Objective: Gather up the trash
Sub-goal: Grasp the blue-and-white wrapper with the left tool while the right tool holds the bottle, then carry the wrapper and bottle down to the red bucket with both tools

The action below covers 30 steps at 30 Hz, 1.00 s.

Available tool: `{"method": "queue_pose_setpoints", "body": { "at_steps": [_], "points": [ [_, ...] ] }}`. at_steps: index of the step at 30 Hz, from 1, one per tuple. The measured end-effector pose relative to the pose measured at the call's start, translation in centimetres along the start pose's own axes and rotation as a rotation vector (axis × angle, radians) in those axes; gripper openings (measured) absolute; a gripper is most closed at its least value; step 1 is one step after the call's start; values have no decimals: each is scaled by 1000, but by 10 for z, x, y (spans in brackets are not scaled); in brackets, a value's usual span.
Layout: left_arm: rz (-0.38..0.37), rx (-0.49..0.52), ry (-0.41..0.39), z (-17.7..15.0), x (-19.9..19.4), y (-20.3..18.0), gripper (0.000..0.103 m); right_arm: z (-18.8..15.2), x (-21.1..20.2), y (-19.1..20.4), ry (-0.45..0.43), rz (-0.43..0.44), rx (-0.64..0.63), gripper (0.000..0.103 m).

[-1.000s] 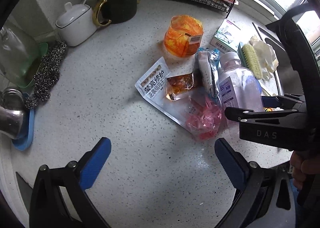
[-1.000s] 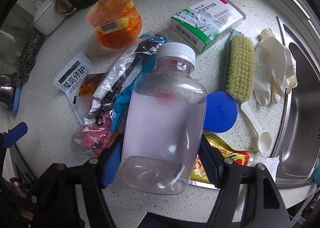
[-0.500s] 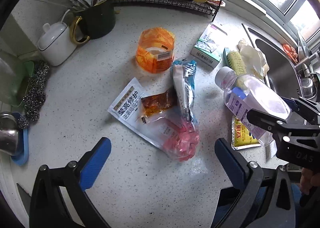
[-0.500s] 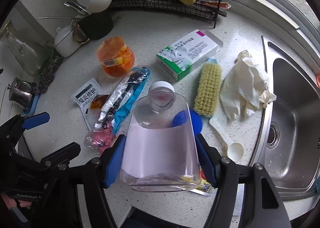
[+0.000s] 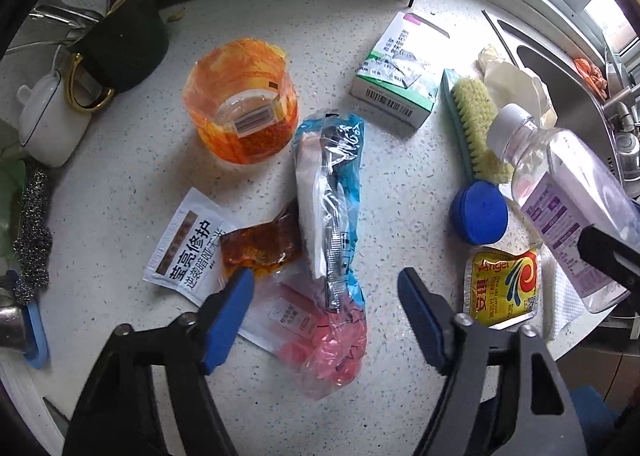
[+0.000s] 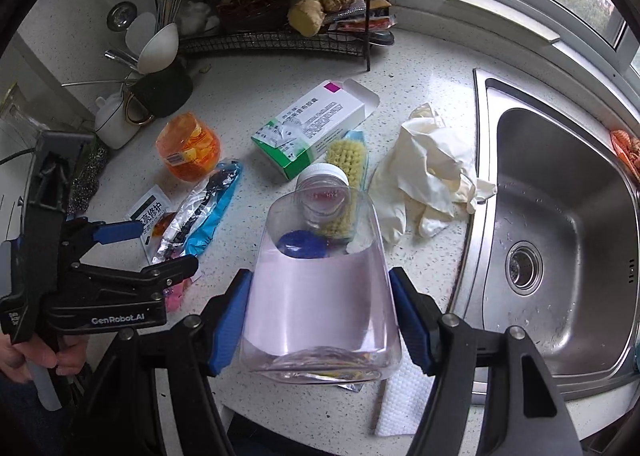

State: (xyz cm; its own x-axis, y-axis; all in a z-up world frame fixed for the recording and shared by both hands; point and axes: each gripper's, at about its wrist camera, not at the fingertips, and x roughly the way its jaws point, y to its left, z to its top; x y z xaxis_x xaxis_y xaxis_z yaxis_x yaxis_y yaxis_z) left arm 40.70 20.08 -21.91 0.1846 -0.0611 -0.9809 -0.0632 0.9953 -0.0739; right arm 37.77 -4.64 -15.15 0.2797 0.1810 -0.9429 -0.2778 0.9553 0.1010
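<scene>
Left of the sink (image 6: 560,240), right gripper (image 6: 320,320) is clamped on a clear plastic bottle (image 6: 320,288), white cap pointing away, body lifted off the counter (image 6: 256,84). Left gripper (image 5: 326,292) has jaws apart, hovering over the wrapper pile further left of the sink: blue-and-clear wrapper (image 5: 332,192), pink bag (image 5: 332,344), white sachet (image 5: 188,252). Orange cup (image 5: 244,112) and green-white box (image 5: 396,76) sit beyond the pile. Blue lid (image 5: 478,212), yellow packet (image 5: 504,280) and scrub brush (image 5: 476,128) lie between pile and sink.
</scene>
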Motion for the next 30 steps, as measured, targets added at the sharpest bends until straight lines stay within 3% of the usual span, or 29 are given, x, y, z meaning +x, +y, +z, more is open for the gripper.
{"method": "queue_pose_setpoints", "body": {
  "at_steps": [1,3,6,17,30],
  "points": [
    [6,-1,8,0,3,-1,52,2,0,0,-2,1,7,65],
    [27,14,18,1,8,-5,22,3,-2,-2,-8,-4,9,65],
    [41,40,10,1,9,-12,12,2,-3,-4,-16,-6,13,65],
    [20,73,-86,-16,-42,-49,10,-20,-22,-10,-48,29,-11,65],
    [3,154,-197,-76,-112,-119,10,-77,-85,-36,-172,53,2,65]
  ]
}}
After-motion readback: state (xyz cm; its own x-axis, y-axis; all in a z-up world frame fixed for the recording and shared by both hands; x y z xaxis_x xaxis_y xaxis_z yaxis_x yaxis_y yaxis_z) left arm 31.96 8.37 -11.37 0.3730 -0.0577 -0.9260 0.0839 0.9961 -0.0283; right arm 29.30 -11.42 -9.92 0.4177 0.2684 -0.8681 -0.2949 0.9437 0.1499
